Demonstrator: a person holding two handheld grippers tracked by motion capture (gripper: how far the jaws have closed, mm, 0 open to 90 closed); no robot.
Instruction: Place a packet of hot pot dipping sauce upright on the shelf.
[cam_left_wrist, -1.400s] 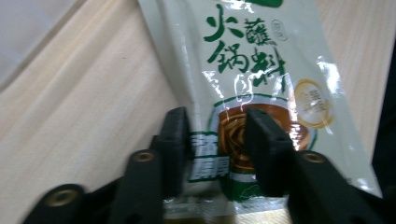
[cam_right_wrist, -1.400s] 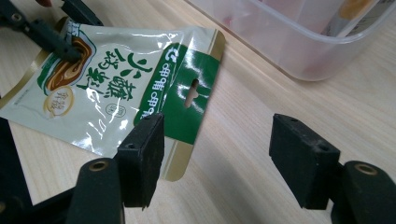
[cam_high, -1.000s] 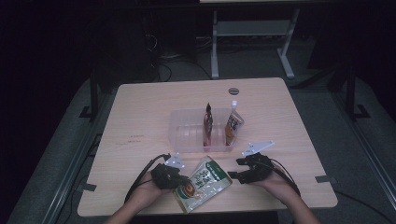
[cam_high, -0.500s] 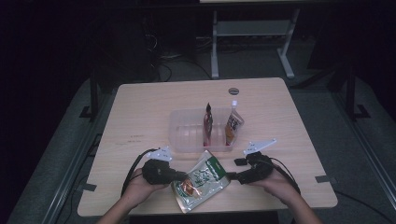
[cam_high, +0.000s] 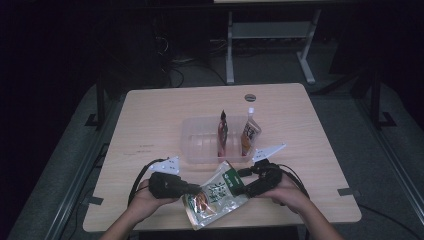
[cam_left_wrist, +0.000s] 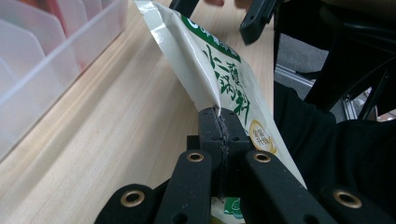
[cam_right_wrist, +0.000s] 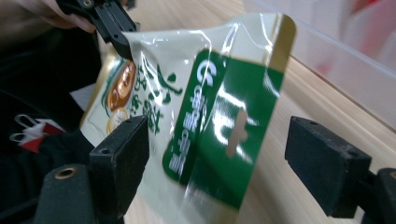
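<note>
One hand-held gripper, the left (cam_left_wrist: 218, 122), pinches the green-and-cream snack pouch (cam_high: 216, 192) by a thin edge, lifting it off the surface beside the clear bin (cam_high: 200, 145). The right hand-held gripper (cam_right_wrist: 217, 161) has just been opening, its jaws wide around the pouch's top without pressing. That single pinch may slip, or the pouch may swing and sag.

I have both forearms in from the six o'clock edge of the high view, hands close together near the table's front. My left gripper (cam_high: 192, 189) points toward three o'clock, its jaws pressed tight together on the edge of the pouch (cam_high: 216, 195). My right gripper (cam_high: 239, 190) points toward nine o'clock; its jaws have just been opening and stand wide, the pouch's top between them, pads off it.
</note>
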